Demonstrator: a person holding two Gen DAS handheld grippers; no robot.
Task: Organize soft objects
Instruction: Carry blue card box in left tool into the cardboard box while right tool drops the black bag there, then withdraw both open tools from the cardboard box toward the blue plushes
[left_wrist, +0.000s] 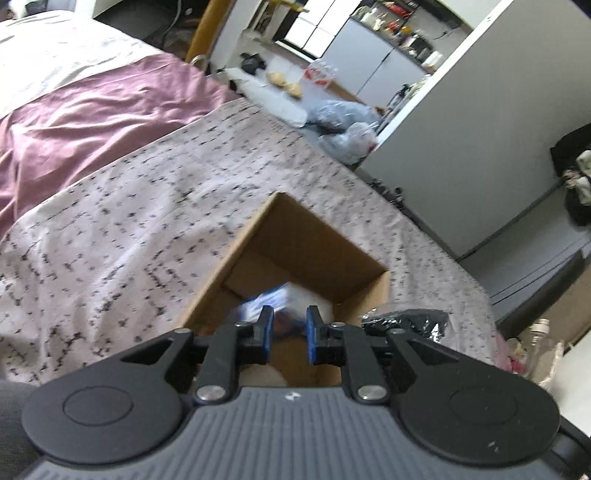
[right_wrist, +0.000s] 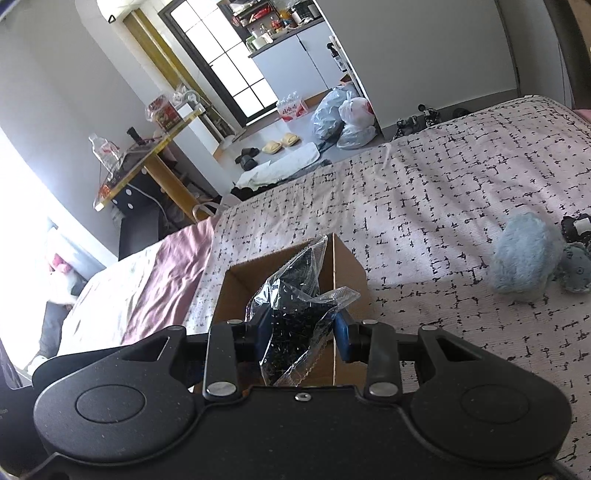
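The right tongs (right_wrist: 303, 328) are clamped on a crinkly clear bag (right_wrist: 295, 314) with something dark and soft inside, held just above the cardboard box (right_wrist: 351, 273) on the bed (right_wrist: 443, 192). The bag looks light and squishy, and its plastic may be slippery, so the thick middle seems the best place to pinch. The left tongs (left_wrist: 290, 328) are apart and hold nothing, right over the box, where a blurry blue and white soft thing (left_wrist: 280, 299) lies. A fluffy blue toy (right_wrist: 524, 254) waits on the bed, well to the right of the box.
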